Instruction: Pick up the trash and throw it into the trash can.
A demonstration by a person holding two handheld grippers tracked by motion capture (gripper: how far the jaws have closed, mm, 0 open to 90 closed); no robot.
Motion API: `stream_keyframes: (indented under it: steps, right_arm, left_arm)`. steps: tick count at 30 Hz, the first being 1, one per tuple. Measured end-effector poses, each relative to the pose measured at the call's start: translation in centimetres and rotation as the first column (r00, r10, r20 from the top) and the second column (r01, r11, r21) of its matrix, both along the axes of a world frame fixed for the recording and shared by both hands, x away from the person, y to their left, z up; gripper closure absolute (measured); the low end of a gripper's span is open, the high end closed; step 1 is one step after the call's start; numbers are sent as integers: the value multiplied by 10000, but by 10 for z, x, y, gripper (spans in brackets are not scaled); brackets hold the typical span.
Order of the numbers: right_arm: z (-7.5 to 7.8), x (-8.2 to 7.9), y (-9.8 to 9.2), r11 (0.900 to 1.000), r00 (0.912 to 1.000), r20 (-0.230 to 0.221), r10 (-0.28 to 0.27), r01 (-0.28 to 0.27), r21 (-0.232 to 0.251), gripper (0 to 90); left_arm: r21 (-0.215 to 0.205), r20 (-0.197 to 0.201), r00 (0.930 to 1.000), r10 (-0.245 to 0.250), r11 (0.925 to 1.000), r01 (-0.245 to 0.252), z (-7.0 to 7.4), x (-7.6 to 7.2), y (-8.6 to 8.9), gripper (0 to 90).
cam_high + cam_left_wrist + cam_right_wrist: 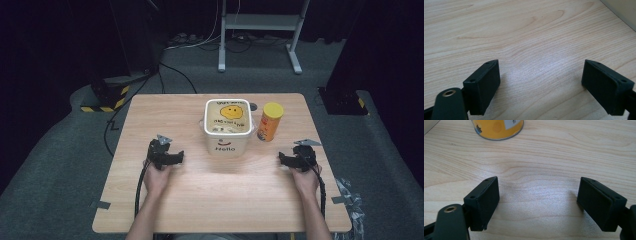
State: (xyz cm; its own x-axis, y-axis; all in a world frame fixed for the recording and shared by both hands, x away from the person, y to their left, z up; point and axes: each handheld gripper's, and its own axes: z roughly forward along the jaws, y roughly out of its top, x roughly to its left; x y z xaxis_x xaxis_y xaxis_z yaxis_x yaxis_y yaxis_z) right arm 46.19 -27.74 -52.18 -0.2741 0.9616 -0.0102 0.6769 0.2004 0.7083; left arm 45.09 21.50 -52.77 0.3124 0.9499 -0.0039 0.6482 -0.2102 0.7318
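Note:
A white lidded tub (227, 126) with a yellow smiley and the word "Hello" stands at the middle of the wooden table (200, 195). A yellow snack can (270, 121) stands upright just right of it; its base (497, 128) shows in the right gripper view. My left gripper (179, 157) rests low on the table left of the tub, pointing right, open with bare wood between its jaws (540, 82). My right gripper (281, 158) sits right of the tub, pointing left, open and empty (537, 201). A corner of the tub (624, 11) shows in the left gripper view.
The table's near half is bare wood between the two forearms. Beyond the far edge lie grey carpet, cables (175, 70), a metal stand (260, 30) and a yellow-black striped base (107, 97). Tape pieces (100, 204) mark the table's edges.

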Motion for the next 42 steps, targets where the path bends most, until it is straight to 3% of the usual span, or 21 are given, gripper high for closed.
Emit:
stream_keyframes:
  steps: [14,18,19,23,26,31,33,37,42]
  right_arm:
    - [-1,0,1,10000,9998,172,-35,35,-43,181]
    - [0,-1,2,10000,10000,2,-6,6,63,180]
    - [-1,-1,1,10000,9998,181,12,-11,-16,180]
    - [0,-3,1,9999,9999,-45,105,-104,36,180]
    - [-1,-3,2,9999,9997,149,168,-167,-29,183]
    - [-1,-4,2,9997,9996,149,252,-253,75,186]
    - [1,-6,5,9985,9992,-46,399,-397,373,185]
    - [5,-9,11,9977,9979,343,548,-561,388,194]
    - [11,-10,17,9955,9959,426,796,-816,481,193]
  left_arm:
    - [20,-4,10000,4,10000,-4,0,0,0,158]
    - [37,-27,10000,7,10000,-7,0,0,0,159]
    - [38,-30,10000,6,10000,-6,0,0,0,158]
    - [35,-36,10000,6,10000,-6,0,0,0,159]
    - [4,2,10000,11,10000,-11,0,0,0,159]
    - [6,-2,10000,11,10000,-11,0,0,0,159]
    - [6,0,10000,15,10000,-15,0,0,0,160]
    - [6,-1,10000,14,10000,-14,0,0,0,160]
    - [-11,-4,10000,12,10000,-12,0,0,0,160]
